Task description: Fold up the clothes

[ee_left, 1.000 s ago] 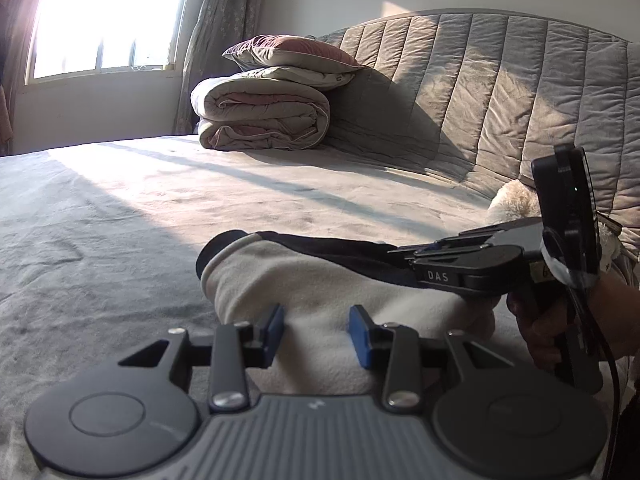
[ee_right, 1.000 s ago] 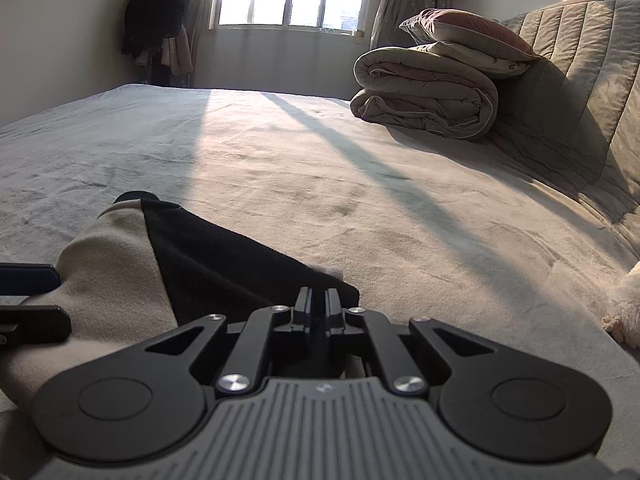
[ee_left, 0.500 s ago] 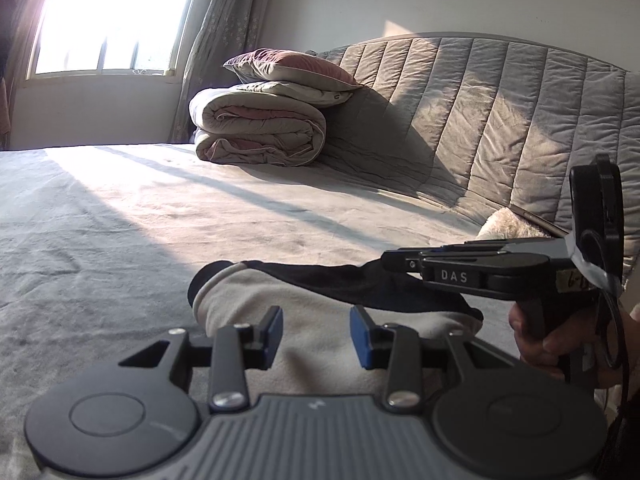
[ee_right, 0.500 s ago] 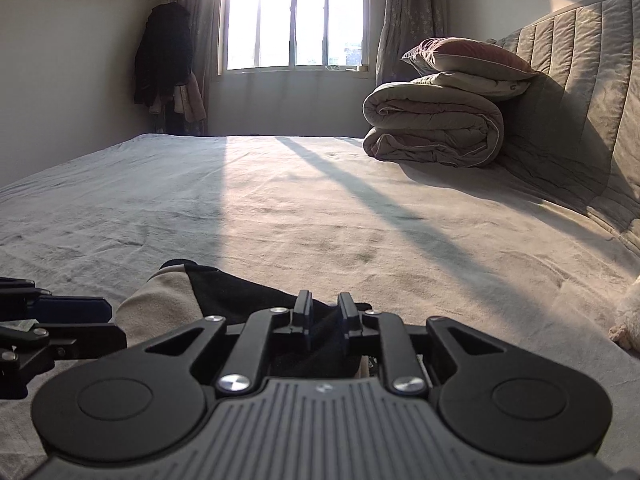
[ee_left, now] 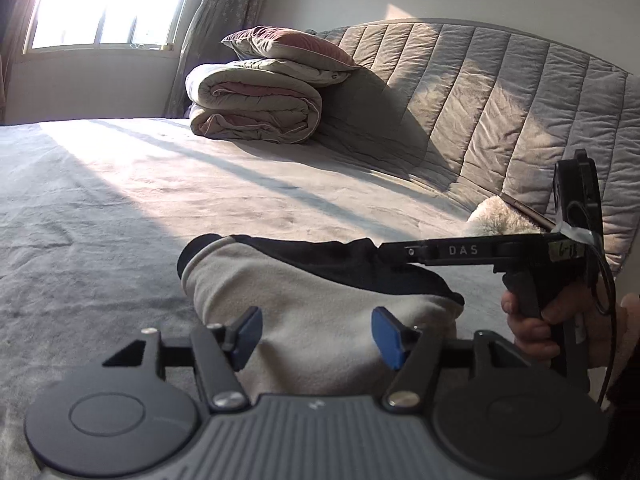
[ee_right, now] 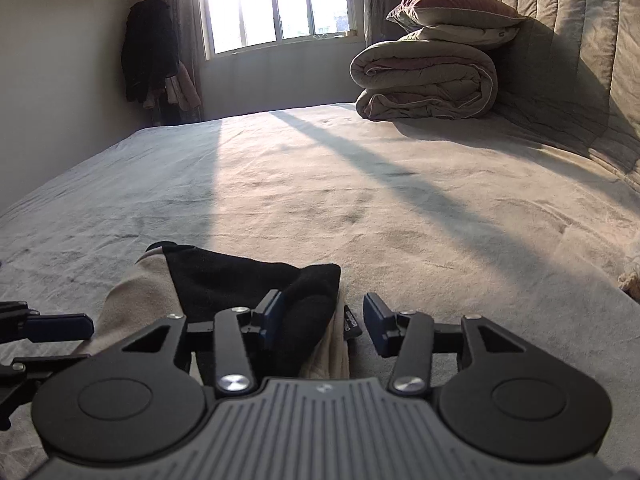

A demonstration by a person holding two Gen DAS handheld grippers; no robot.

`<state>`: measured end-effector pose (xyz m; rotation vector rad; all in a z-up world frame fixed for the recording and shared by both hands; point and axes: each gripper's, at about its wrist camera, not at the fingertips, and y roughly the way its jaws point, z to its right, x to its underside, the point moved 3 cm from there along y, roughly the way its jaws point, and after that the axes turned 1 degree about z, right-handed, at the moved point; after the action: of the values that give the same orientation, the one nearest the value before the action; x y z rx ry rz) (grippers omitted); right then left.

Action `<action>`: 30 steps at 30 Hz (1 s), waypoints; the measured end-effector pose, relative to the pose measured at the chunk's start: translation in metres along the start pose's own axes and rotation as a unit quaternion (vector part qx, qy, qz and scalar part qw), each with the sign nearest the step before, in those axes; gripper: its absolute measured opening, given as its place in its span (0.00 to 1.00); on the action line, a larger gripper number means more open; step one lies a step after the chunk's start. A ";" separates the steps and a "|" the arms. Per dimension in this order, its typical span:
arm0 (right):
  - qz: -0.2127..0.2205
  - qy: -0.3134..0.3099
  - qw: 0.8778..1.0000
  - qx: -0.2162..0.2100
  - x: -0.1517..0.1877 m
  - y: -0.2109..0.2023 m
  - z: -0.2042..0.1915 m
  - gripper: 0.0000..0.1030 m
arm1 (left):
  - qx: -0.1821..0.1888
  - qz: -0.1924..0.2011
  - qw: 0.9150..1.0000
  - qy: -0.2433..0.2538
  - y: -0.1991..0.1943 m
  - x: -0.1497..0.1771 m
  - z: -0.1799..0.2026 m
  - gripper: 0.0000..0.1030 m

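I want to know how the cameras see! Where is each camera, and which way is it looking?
Left wrist view: sits on the left gripper, open, looking across the folded beige-and-black fleece garment toward the grey quilted headboard; the right gripper and hand show.
Right wrist view: sits on the right gripper, open, facing the window; the left gripper's fingers show.
Both share the garment, the grey bed sheet and the rolled beige duvet.

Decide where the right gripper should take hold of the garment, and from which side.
Grip the raised black corner nearest the open right gripper, coming level from the front. That fold stands up off the bed, so a finger probably fits on each side.
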<state>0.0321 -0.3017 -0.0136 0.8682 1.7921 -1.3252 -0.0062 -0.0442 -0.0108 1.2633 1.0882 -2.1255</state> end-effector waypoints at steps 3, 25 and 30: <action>-0.024 0.094 0.994 -0.048 -0.009 -0.010 0.021 0.68 | 0.016 -0.030 0.997 -0.072 -0.001 -0.001 -0.017 0.79; -0.185 0.338 0.908 -0.164 0.027 0.025 0.028 0.76 | 0.083 -0.083 0.927 -0.355 0.047 0.034 -0.057 0.78; -0.184 0.338 0.911 -0.151 0.024 0.023 0.014 0.78 | 0.061 -0.073 0.933 -0.347 0.048 0.030 -0.055 0.65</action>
<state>0.0420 -0.3075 -0.0477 0.9055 2.7304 -0.9637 0.0413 -0.0276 -0.0715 0.3897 0.7538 -2.4829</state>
